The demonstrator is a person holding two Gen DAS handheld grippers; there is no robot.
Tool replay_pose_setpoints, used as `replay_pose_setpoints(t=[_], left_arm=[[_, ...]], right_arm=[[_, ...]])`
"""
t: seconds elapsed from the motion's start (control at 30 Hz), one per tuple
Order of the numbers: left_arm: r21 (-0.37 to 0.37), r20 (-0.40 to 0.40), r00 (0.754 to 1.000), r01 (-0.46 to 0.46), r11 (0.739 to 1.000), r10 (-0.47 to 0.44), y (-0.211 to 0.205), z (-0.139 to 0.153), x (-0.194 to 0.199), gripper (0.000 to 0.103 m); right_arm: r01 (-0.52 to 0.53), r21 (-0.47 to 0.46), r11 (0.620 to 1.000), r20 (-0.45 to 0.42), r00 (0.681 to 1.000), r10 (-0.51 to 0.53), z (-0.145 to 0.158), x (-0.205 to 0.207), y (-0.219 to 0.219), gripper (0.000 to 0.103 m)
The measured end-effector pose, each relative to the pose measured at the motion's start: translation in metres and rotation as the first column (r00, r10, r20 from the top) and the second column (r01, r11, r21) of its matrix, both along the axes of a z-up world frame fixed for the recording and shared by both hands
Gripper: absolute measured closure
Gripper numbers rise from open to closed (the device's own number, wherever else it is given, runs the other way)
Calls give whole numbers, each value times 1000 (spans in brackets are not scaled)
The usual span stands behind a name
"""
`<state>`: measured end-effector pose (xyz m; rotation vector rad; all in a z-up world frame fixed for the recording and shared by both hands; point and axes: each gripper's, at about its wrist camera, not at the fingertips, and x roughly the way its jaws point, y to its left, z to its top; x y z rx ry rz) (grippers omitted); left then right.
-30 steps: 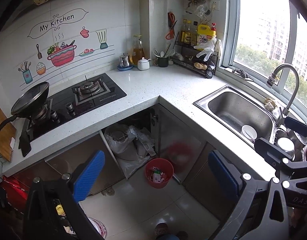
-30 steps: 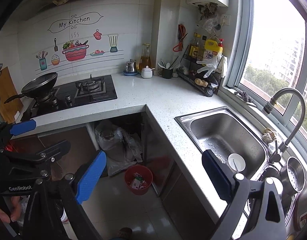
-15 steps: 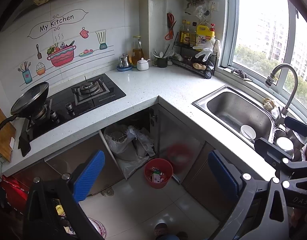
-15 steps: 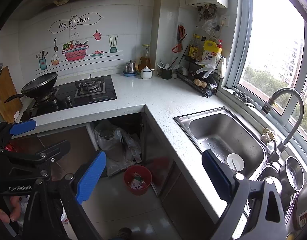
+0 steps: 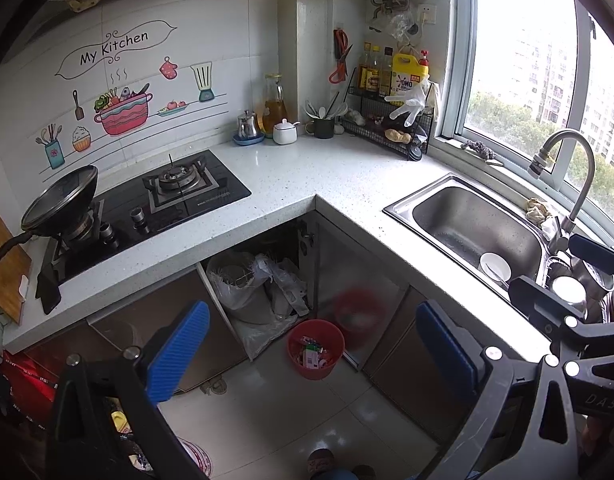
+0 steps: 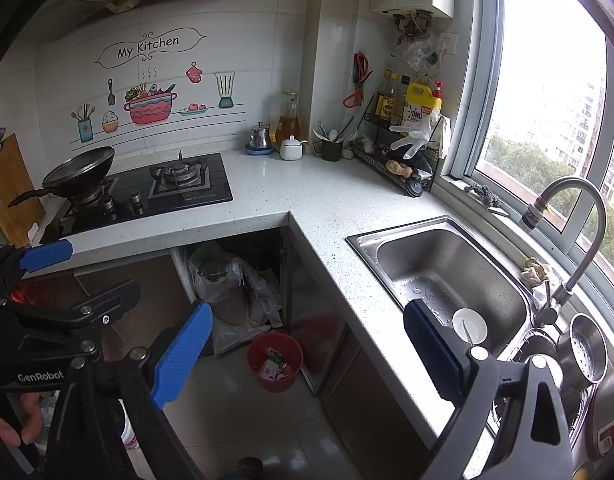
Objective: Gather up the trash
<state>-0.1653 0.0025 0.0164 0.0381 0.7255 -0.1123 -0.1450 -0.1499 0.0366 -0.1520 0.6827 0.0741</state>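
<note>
A red trash bin holding wrappers and scraps stands on the tiled floor in the counter's inner corner. My left gripper hangs high above the floor, open, and the bin shows in the gap between its blue pads. My right gripper is at a similar height, open and holding nothing, with the bin below its gap. Each gripper shows in the other's view: the right gripper over the sink's near end, the left gripper at the left edge.
An L-shaped white counter carries a gas hob with a black wok. A steel sink holds a white bowl. White plastic bags fill the open cabinet behind the bin. A person's shoe stands on the floor.
Both views have drifted only slightly. The grippers stay open and the bin has not moved.
</note>
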Motion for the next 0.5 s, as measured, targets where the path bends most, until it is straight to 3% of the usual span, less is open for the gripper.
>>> replay_pose_setpoints(t=[0.5], left_arm=[[-3, -11, 1000, 4, 1000, -4, -5, -2, 4, 1]], right_arm=[[13, -2, 1000, -6, 1000, -13, -1, -1, 3, 7]])
